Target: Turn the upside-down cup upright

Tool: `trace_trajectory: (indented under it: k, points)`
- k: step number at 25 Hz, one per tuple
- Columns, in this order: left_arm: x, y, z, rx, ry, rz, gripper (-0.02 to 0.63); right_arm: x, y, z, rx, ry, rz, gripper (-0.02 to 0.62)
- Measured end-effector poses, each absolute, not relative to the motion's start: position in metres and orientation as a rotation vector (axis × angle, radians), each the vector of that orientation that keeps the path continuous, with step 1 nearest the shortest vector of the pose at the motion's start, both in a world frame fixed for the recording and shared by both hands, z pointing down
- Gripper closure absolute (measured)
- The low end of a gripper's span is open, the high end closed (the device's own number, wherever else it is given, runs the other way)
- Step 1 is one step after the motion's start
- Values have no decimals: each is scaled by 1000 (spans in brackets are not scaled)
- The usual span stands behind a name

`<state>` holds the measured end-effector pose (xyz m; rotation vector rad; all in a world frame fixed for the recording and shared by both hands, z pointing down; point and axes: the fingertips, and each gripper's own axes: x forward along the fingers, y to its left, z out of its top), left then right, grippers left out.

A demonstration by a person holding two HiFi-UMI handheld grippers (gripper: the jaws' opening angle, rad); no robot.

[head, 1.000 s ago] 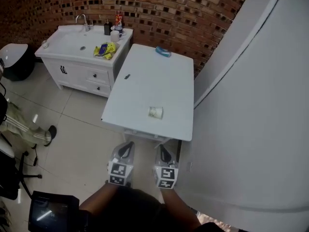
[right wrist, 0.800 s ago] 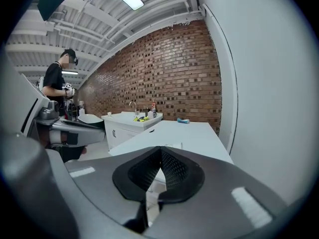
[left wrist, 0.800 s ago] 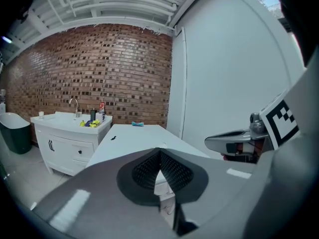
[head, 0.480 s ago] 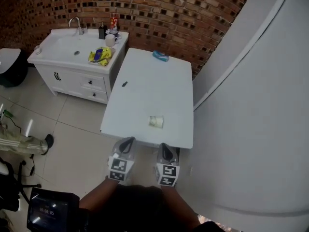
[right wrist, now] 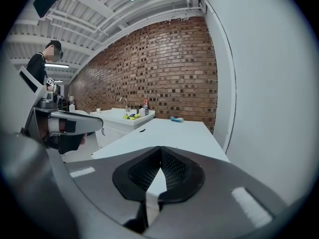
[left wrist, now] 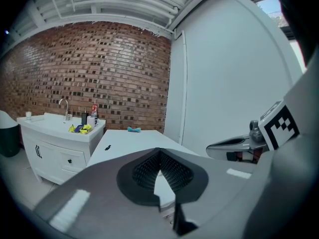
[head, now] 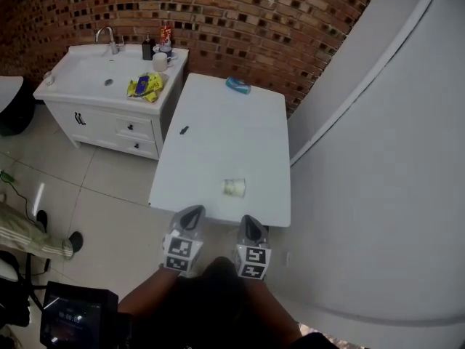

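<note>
White tabletop [head: 218, 144] fills the middle of your head view, its long side running up toward a red-brown brick wall [head: 240, 20] across the top of the frame. Pale floor tiles [head: 109, 195] lie to its left. A smooth light-grey wall panel [head: 378, 158] takes the whole right side.

At upper left a white vanity [head: 109, 118] stands just beside the table's far left corner. Its basin [head: 98, 71] has a chrome tap [head: 109, 36] behind it; whether anything is in the basin cannot be told. On the vanity's right end are yellow packets [head: 143, 86], a white mug [head: 160, 62], a dark bottle [head: 147, 47] and a red container [head: 166, 35]. Their contents are too small to read.

On the table: a blue object [head: 237, 85] near the far edge and a small dark item [head: 184, 130] near the left edge. The cup [head: 234, 187], pale and small, sits near the near edge, slightly right of centre. How it is turned cannot be made out at this size.

You hold both tools at lower centre, just short of the table's near edge and apart from the cup. Left gripper [head: 191, 217]: jaws together, nothing between the ribbed pads. Right gripper [head: 252, 226]: likewise closed and empty.

A striped trouser leg [head: 29, 235] shows at the left edge.
</note>
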<state>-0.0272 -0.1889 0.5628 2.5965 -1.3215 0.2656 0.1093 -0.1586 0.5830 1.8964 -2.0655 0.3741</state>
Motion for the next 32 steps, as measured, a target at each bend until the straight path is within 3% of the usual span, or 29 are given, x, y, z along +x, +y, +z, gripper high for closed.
trace_trajectory:
  k: [11,22,32]
  points:
    - [-19,-226,575,2579,-1324,303,612,121,-197,598,1871,-2039,399,580]
    - [2,-271,583,2558,-1328,322,612,145,-243,638,1776,-1999,530,522]
    - [10,-290,595,2510,-1342,343,612,150,-260,670,1644,-1981,633,508]
